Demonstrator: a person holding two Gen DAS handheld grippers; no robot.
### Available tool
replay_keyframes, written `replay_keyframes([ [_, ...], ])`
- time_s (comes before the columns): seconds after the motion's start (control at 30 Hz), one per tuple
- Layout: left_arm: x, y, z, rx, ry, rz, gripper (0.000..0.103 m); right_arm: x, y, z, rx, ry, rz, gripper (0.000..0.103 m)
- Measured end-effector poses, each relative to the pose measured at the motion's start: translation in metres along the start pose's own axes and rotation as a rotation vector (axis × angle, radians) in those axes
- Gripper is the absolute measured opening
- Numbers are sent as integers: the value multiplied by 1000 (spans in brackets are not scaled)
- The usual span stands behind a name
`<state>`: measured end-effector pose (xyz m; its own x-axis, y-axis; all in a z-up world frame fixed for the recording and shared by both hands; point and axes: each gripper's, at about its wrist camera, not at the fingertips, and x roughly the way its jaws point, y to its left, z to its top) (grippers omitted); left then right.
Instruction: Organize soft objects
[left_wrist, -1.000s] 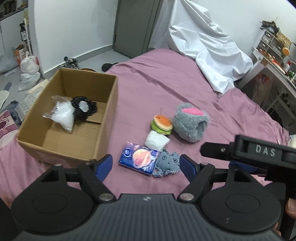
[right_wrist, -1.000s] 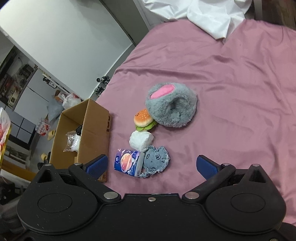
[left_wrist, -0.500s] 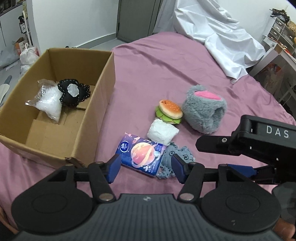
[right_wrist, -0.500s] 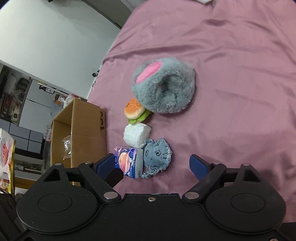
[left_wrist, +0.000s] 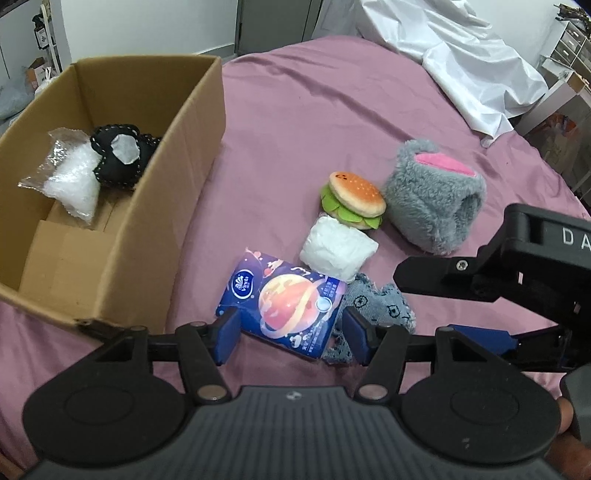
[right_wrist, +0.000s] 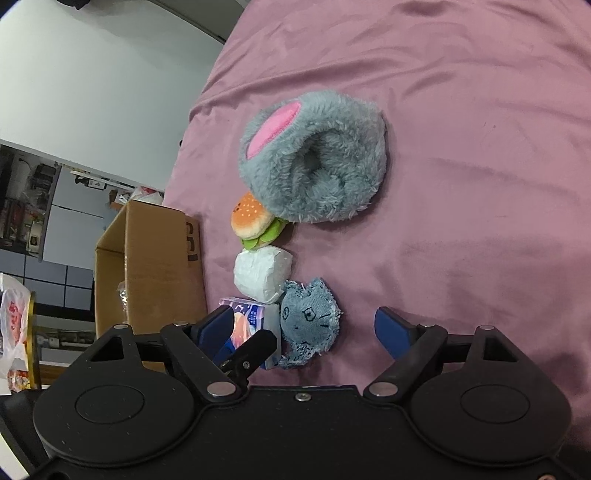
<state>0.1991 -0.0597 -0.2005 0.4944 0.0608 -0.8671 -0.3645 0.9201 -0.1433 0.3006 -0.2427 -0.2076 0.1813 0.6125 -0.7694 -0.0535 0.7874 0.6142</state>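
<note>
A blue tissue pack (left_wrist: 284, 302) lies on the purple bed beside a cardboard box (left_wrist: 129, 240). My left gripper (left_wrist: 291, 339) straddles the pack's near end; its pads stand at the sides and I see no squeeze. A denim cat patch (right_wrist: 308, 321) lies right of the tissue pack (right_wrist: 258, 317). My right gripper (right_wrist: 304, 328) hangs over the patch, its jaws closing with pads clear of it. The right gripper (left_wrist: 424, 302) also shows in the left wrist view. Beyond lie a white wad (left_wrist: 336, 251), a burger plush (left_wrist: 354, 199) and a grey fuzzy slipper (left_wrist: 432, 199).
Inside the box lie a clear bag of white filling (left_wrist: 72, 181) and a black stitched piece (left_wrist: 118, 158). A white sheet (left_wrist: 461, 55) is heaped at the bed's far side. The bed (right_wrist: 480, 184) is bare to the right of the slipper. Shelves stand at far right.
Both grippers have sunk toward the row of items. The left jaws narrowed and now flank the tissue pack. The right jaws narrowed and that gripper rolled.
</note>
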Motion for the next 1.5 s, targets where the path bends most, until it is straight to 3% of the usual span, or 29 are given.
replay_keyframes([
  [0.27, 8, 6, -2, -26, -15, -19, 61, 9, 1, 4, -5, 14, -13, 81],
  [0.33, 13, 11, -3, -66, 15, -45, 58, 13, 4, 3, -15, 14, -21, 79],
  [0.4, 17, 20, -4, -122, 51, -69, 44, 16, 6, 3, -25, 14, -27, 75],
  [0.53, 16, 23, -6, -129, 42, -71, 39, 22, 11, 2, -43, 15, -41, 71],
  [0.73, 12, 27, -7, -149, 40, -97, 35, 30, 17, 0, -68, 36, -41, 51],
  [0.8, 11, 28, -8, -156, 43, -108, 34, 31, 14, 0, -51, 54, -15, 25],
  [0.87, 8, 29, -8, -161, 42, -116, 34, 28, 13, 0, -42, 50, 7, 21],
  [1.03, -1, 32, -7, -178, 34, -130, 31, 9, 19, -4, -74, -10, 33, 18],
  [1.5, -27, 29, -9, -175, 4, -165, 24, -34, 38, -15, -158, -167, -26, 17],
])
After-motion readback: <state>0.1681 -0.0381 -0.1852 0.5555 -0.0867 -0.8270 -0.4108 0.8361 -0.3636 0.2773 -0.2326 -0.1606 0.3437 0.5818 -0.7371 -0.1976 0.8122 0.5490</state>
